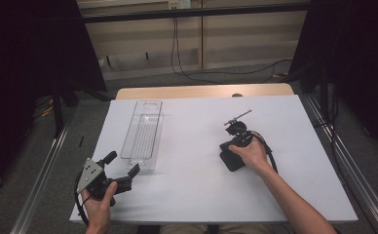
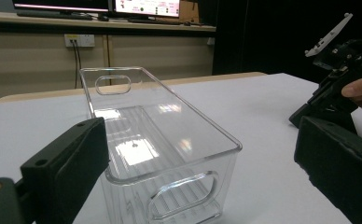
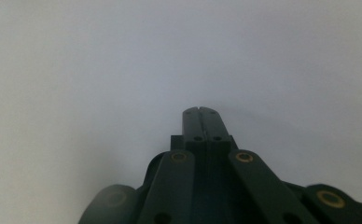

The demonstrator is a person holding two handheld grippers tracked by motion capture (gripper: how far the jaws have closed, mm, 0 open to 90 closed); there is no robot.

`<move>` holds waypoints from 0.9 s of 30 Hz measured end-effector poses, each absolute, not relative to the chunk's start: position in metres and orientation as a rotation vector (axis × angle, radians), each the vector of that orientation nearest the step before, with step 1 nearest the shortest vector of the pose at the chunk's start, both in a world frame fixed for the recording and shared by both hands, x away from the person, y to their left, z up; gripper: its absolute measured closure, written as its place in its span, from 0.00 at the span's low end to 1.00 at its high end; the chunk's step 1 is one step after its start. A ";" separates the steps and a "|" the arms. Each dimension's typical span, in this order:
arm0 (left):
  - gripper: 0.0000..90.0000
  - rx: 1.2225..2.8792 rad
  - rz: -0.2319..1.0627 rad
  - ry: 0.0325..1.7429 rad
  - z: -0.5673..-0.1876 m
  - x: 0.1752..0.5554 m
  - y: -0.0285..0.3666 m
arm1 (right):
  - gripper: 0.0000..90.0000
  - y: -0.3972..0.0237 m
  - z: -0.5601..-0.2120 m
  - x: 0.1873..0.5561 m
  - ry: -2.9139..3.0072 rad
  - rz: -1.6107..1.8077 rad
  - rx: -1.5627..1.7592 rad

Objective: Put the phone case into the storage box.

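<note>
Plainly, little of the work shows as done: the long clear plastic bin with cut-out handles at both ends (image 1: 143,132) stands empty and upright on the white table top (image 1: 201,195), toward its left half, and neither tool has hold of it. Judging by how things lie, taking hold of the bin is all yet to come.

The left gripper (image 1: 122,168) sits low at the near left of the table, held in the person's left hand (image 1: 98,202), its grey three-cornered plate uppermost. Its jaws stand spread wide and point at the bin's near short end. In the left gripper view they frame the bin (image 2: 160,140), one to each side of that near end, with air between pad and plastic as far as I can tell; the bottom edge of that view cuts off the closest part, so a light touch cannot be ruled out.

The right gripper (image 1: 232,160) rests well apart from the bin, on the right half of the table, gripped from above by the person's right hand (image 1: 249,153) with the forearm coming in slantwise from the near edge. It tips downward toward the table. In the right gripper view its jaws (image 3: 201,122) are pressed flat together with nothing between them, bare white surface beyond.
</note>
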State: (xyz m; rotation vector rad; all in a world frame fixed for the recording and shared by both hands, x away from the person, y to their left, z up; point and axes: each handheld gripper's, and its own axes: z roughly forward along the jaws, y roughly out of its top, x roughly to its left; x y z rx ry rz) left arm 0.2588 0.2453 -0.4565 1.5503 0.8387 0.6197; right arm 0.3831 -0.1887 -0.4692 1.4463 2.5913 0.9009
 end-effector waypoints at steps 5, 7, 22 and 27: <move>0.04 1.549 0.619 0.839 -0.456 0.259 0.246 | 1.00 -0.184 -0.470 0.378 2.609 0.925 1.426; 0.04 1.549 0.625 0.839 -0.456 0.259 0.246 | 1.00 -0.183 -0.470 0.376 2.618 0.920 1.414; 0.04 1.548 0.624 0.841 -0.456 0.258 0.245 | 1.00 -0.189 -0.470 0.354 2.644 0.948 1.405; 0.04 1.551 0.615 0.835 -0.456 0.258 0.245 | 1.00 -0.192 -0.469 0.345 2.657 0.941 1.412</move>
